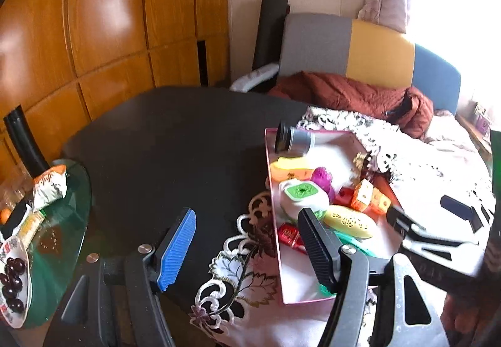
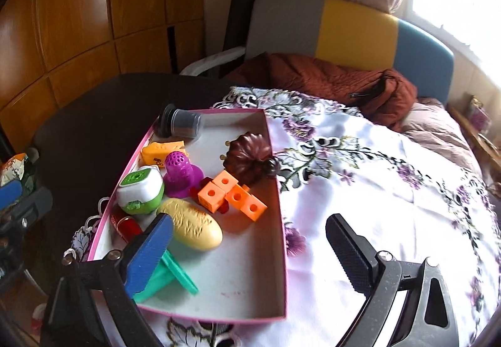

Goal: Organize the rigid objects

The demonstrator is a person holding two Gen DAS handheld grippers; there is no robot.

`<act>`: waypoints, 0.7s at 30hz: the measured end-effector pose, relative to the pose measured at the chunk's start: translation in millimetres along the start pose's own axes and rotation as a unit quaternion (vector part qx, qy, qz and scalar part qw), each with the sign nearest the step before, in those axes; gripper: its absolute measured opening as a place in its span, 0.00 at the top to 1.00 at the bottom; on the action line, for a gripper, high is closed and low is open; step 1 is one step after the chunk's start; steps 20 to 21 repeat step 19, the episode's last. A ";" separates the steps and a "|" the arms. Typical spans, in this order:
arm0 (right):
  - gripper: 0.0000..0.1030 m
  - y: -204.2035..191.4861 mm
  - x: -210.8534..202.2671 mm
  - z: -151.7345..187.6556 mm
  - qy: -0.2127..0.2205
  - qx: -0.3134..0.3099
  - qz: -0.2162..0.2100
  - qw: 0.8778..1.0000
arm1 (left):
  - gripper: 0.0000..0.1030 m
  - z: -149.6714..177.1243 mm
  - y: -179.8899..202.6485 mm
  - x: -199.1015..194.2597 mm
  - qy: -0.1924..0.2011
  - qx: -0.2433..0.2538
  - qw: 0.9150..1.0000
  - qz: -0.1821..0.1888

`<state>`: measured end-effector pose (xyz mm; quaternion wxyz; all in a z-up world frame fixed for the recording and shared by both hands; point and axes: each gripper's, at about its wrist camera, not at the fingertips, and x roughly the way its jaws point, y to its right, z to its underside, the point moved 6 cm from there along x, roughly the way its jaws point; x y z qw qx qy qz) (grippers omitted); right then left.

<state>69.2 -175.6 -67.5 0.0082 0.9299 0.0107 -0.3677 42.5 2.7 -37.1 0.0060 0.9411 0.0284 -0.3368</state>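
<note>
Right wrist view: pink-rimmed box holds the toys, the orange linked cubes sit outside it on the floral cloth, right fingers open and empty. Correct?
One error: the orange linked cubes lie inside the pink-rimmed box, beside the purple strainer toy, not on the floral cloth. The right wrist view shows it. The right gripper is open and empty.

left gripper [image 1: 247, 240]: jaws apart, empty | right gripper [image 2: 250, 250]: jaws apart, empty

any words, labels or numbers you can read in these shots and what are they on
Nothing can be read with confidence.
Orange wedge toy: dark print on its side, too blurred to read.
Red packet: a pale mark, too small to read.
Snack bag on the glass table: print illegible.
Yellow bread toy: embossed pattern only, no letters.
Orange cubes: holes only, no text.
</note>
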 end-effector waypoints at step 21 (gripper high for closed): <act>0.04 -8.1 -55.3 -8.5 0.049 0.005 0.014 0.999 | 0.56 -8.6 -6.0 -22.4 0.036 -0.013 0.999 0.000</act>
